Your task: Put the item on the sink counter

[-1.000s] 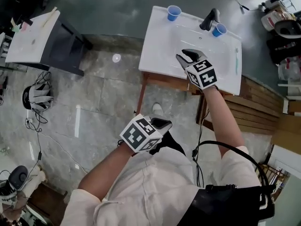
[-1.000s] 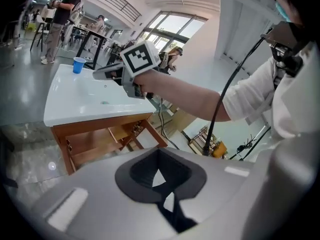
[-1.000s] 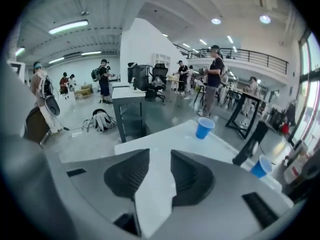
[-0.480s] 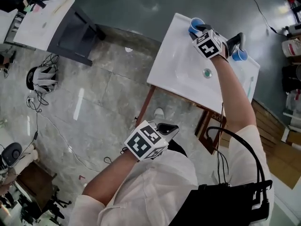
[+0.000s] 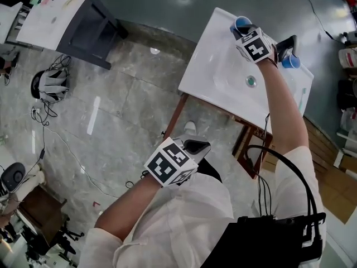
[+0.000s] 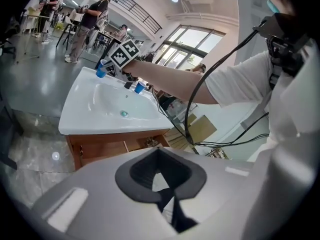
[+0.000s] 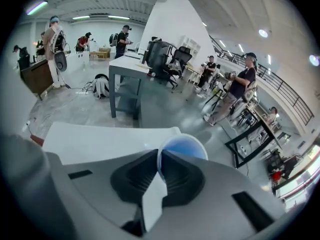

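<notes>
A white sink counter (image 5: 209, 66) stands ahead of me. A blue cup (image 5: 240, 22) sits at its far left corner. My right gripper (image 5: 246, 30) reaches over the basin to that cup; in the right gripper view its jaws are closing, and the cup's (image 7: 183, 146) near wall is pinched between the pads (image 7: 172, 171). A second blue cup (image 5: 290, 62) stands beside the dark faucet (image 5: 285, 43). My left gripper (image 5: 196, 146) hangs low by my body, shut with nothing in it, pointing at the sink (image 6: 100, 111).
The basin has a drain (image 5: 251, 81) in its middle, and a thin greenish stick (image 5: 302, 98) lies on the right rim. A grey desk (image 5: 61, 15) stands at the far left, with a helmet (image 5: 53, 88) and cables on the floor. People stand in the background (image 7: 55, 49).
My right gripper went from above the basin's front to the blue cup at the far left corner and closed on its rim. The left gripper stayed by my body.
</notes>
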